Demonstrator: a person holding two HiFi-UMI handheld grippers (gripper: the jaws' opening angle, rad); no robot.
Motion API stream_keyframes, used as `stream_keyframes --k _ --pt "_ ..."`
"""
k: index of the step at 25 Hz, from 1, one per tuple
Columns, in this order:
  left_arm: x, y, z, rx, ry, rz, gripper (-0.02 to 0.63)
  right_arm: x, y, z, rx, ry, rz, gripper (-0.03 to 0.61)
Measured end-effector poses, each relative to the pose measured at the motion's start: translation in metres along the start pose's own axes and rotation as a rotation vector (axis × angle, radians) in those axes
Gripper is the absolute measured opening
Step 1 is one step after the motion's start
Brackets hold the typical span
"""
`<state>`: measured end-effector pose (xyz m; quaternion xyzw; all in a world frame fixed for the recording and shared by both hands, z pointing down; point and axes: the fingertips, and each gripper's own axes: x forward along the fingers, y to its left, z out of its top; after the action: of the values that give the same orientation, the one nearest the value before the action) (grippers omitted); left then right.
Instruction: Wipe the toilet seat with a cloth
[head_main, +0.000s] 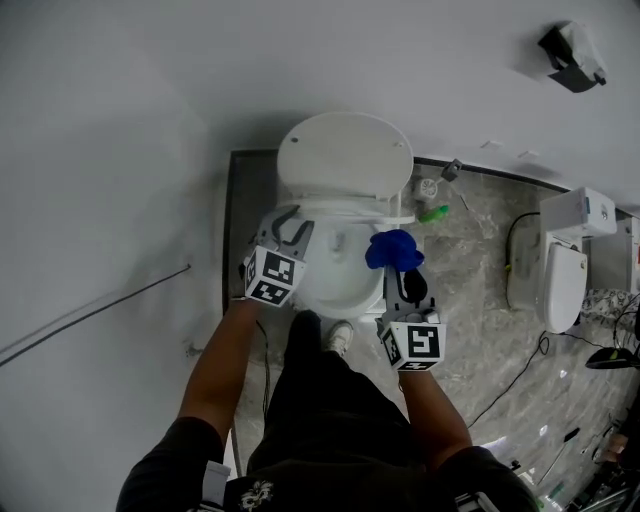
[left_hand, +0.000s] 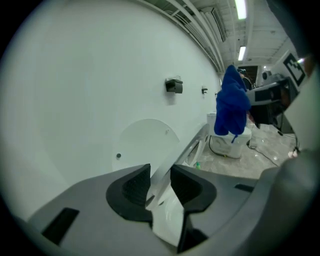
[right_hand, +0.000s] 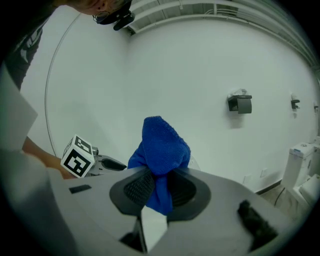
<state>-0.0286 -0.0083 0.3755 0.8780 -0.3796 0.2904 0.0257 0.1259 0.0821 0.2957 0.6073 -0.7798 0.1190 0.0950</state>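
A white toilet stands against the wall, its lid (head_main: 345, 155) raised and its bowl (head_main: 345, 280) open below. My left gripper (head_main: 288, 222) is at the bowl's left side. In the left gripper view its pads (left_hand: 135, 187) close on the edge of the white toilet seat (left_hand: 192, 145), which runs away between them, tilted up toward the lid (left_hand: 142, 142). My right gripper (head_main: 402, 275) hovers over the bowl's right rim, shut on a bunched blue cloth (head_main: 393, 249). The cloth (right_hand: 162, 147) stands up out of the jaws in the right gripper view, where the left gripper's marker cube (right_hand: 78, 156) shows at the left.
A second toilet (head_main: 565, 270) stands at the right. A black paper holder (head_main: 572, 45) hangs on the wall. A green bottle (head_main: 433, 213) lies beside the toilet's base. Cables (head_main: 520, 370) trail over the marble floor. The person's foot (head_main: 340, 337) is in front of the bowl.
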Motion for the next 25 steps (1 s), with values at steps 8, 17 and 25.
stream_keyframes --k 8,17,25 --pt "-0.042 -0.078 -0.067 0.076 0.087 -0.083 0.146 -0.046 0.029 -0.052 0.018 0.055 0.079 0.071" --pt "-0.052 -0.148 -0.161 0.131 0.199 -0.256 0.192 -0.059 0.055 -0.125 0.054 0.166 0.099 0.071" --pt "-0.042 -0.195 -0.241 0.133 0.307 -0.345 0.235 -0.058 0.063 -0.2 0.077 0.256 0.114 0.071"
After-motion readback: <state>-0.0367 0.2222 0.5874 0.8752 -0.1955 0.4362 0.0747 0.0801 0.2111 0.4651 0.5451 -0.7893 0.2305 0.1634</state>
